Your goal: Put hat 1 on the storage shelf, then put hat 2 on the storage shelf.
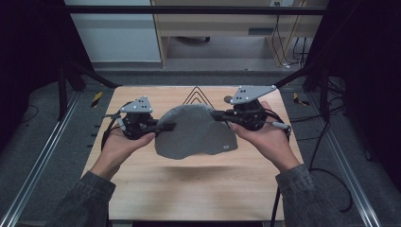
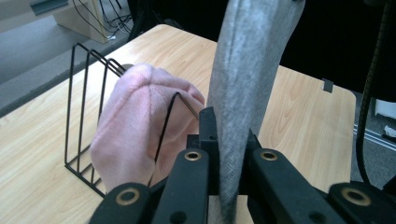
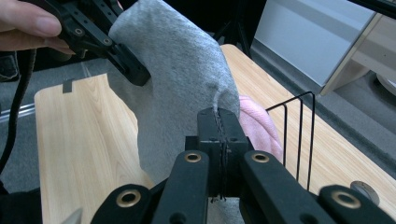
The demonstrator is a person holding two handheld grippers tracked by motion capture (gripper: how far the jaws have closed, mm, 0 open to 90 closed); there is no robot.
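Both grippers' fingers clench the grey cloth [image 1: 196, 132]; its small white label is unreadable

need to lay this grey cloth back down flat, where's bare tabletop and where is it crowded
The light wooden table is bare along its near half, between the two sleeves and under the grey fabric piece. Its left and right edges are bare too. The far middle is crowded: the black wire rack stands there with a pink knitted cloth in it.
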